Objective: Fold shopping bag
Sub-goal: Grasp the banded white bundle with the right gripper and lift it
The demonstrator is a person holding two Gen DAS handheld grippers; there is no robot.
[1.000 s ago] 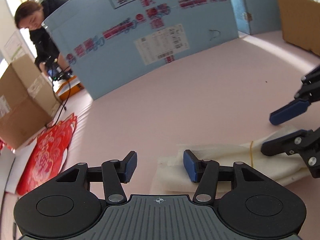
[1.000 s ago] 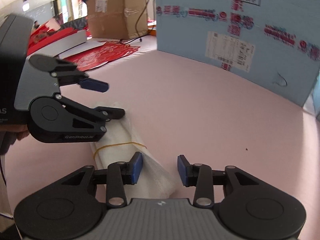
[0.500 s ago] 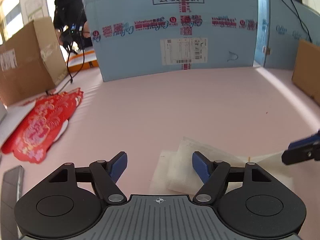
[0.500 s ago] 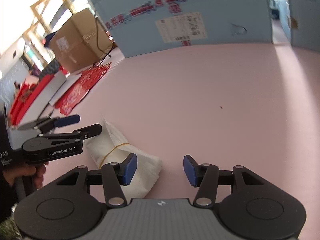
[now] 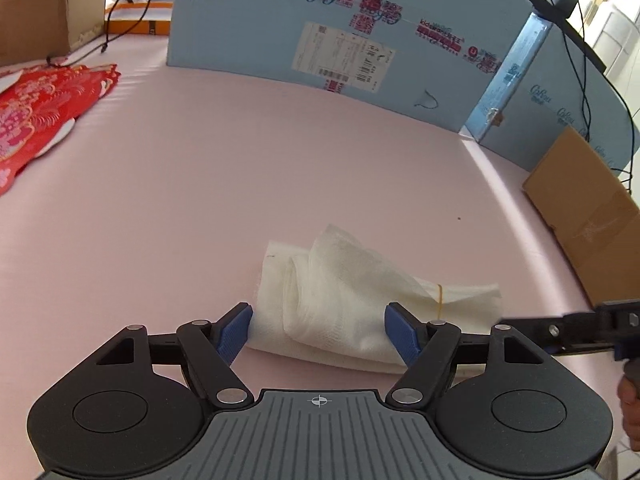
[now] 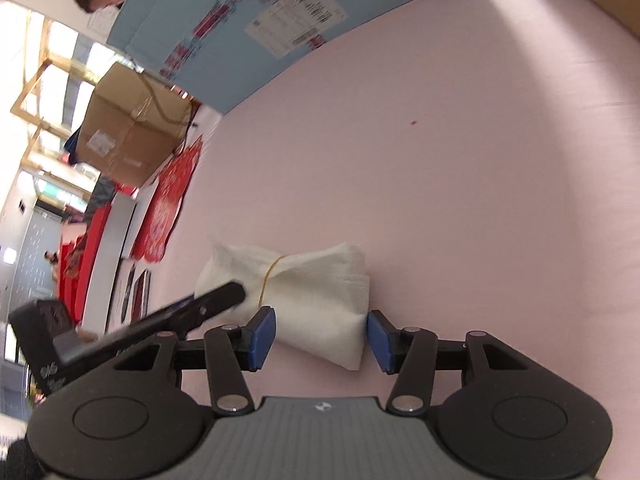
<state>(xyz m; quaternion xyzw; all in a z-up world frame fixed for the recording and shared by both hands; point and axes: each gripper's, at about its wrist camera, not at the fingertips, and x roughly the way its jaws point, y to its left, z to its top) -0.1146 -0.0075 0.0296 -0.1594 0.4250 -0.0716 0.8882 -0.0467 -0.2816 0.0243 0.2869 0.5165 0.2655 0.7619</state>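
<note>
**Both pairs of fingers stood apart around the bundled bag**

The left gripper [image 5: 319,332] had its blue pads [image 5: 234,332] spread wide, one on either side of the near end of the white shopping bag [image 5: 352,292]. Neither pad pressed on the fabric, so the jaws were open and held nothing. The right gripper [image 6: 321,338] also stood open, its pads [image 6: 262,338] flanking the other end of the bag; whether the right-hand pad touched the fabric edge could not be told.

The bag lay on the pink table [image 5: 240,168], folded into a thick bundle and cinched near one end by a yellow rubber band [image 5: 440,300]. In the right wrist view the left gripper's black finger reached across the bundle beside the band.

A blue cardboard panel [image 5: 280,28] stood upright at the far side of the table. Red paper decorations [image 5: 36,112] lay near the left edge, well apart from the bag, with a brown cardboard box [image 6: 128,132] beyond them.
</note>
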